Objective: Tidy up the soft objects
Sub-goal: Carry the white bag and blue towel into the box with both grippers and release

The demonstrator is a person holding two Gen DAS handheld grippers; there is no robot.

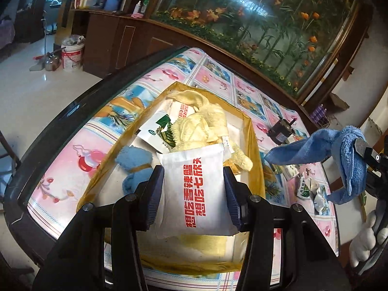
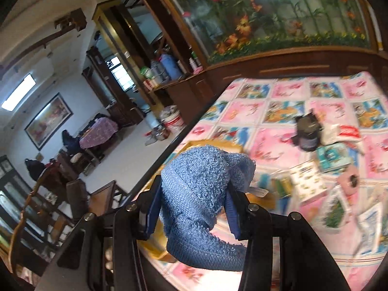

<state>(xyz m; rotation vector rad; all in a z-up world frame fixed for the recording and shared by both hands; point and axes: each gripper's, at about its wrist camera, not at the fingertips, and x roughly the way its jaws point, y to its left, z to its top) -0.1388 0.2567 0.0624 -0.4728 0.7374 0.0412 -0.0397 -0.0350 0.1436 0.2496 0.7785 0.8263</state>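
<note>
My left gripper (image 1: 192, 194) is shut on a white soft packet with red lettering (image 1: 194, 189), held above a shallow yellow-rimmed box (image 1: 254, 150). The box holds pale yellow cloths (image 1: 206, 121), a green and white packet (image 1: 161, 129) and a light blue cloth (image 1: 134, 160). My right gripper (image 2: 192, 208) is shut on a blue towel (image 2: 201, 194), whose end droops below the jaws. In the left wrist view that blue towel (image 1: 337, 155) hangs from the right gripper at the far right, level with the box's right side. A white-gloved hand (image 1: 366, 240) shows below it.
The table (image 2: 278, 121) has a pink and blue patterned cover under glass. Small packets (image 1: 312, 191), boxes (image 2: 308, 181), a pink roll (image 2: 350, 181) and a dark motor-like object (image 2: 306, 131) lie to the right of the box. A flower-painted cabinet stands behind; chairs stand left of the table.
</note>
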